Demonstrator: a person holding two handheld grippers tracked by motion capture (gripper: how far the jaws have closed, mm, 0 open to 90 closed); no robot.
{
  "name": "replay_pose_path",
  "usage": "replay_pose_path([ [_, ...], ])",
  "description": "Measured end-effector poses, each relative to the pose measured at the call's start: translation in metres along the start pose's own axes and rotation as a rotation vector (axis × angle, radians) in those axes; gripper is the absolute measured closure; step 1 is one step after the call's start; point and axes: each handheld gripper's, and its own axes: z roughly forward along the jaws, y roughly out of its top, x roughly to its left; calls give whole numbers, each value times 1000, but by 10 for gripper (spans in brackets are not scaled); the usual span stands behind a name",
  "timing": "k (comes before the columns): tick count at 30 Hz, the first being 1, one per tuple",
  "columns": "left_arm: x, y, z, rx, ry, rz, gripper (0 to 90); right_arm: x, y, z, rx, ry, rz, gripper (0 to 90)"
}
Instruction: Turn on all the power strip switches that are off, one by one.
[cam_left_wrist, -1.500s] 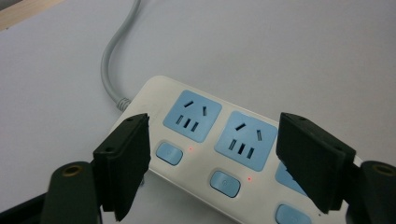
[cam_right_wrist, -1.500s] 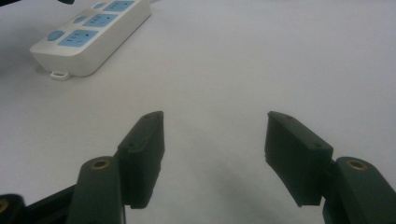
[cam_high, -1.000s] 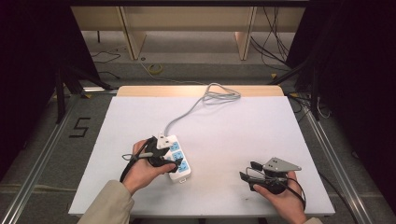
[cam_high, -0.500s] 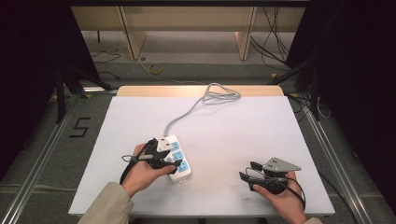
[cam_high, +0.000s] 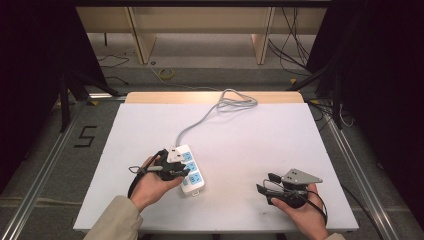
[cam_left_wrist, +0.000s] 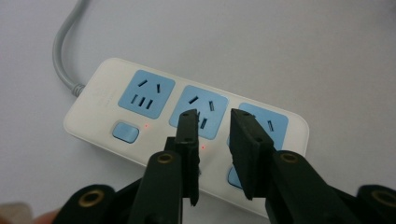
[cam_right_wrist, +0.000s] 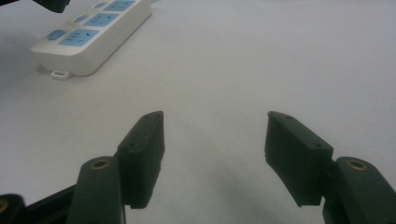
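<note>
A white power strip (cam_high: 192, 176) with three blue sockets lies left of the table's middle, and it also appears in the left gripper view (cam_left_wrist: 107, 100) and the right gripper view (cam_right_wrist: 93, 32). My left gripper (cam_high: 176, 169) hovers just over it. Its jaws stand a narrow gap apart above the middle socket (cam_left_wrist: 205, 105), with nothing between them (cam_left_wrist: 215, 116). Small red lights glow beside the blue switches (cam_left_wrist: 125, 132). My right gripper (cam_high: 265, 183) rests low near the front right, wide open and empty (cam_right_wrist: 215, 122), pointing toward the strip.
The strip's grey cable (cam_high: 206, 118) runs to the far edge and loops there (cam_high: 236, 102). The white table top (cam_high: 270, 135) has a wooden far rim (cam_high: 150, 97). Metal rails flank both sides, and shelf legs and loose cables lie on the floor beyond.
</note>
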Motion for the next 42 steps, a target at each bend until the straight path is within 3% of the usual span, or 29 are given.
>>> replay_pose_path([
  [7, -1, 0, -2, 30, -44, -15, 892, 0, 0, 0, -1, 1, -1, 386],
  [30, -4, -3, 4, 107, -65, -2, 894, 0, 0, 0, 2, 4, 2, 386],
  [42, -7, -3, 7, 116, -63, -6, 895, 0, 0, 0, 2, 3, 1, 386],
])
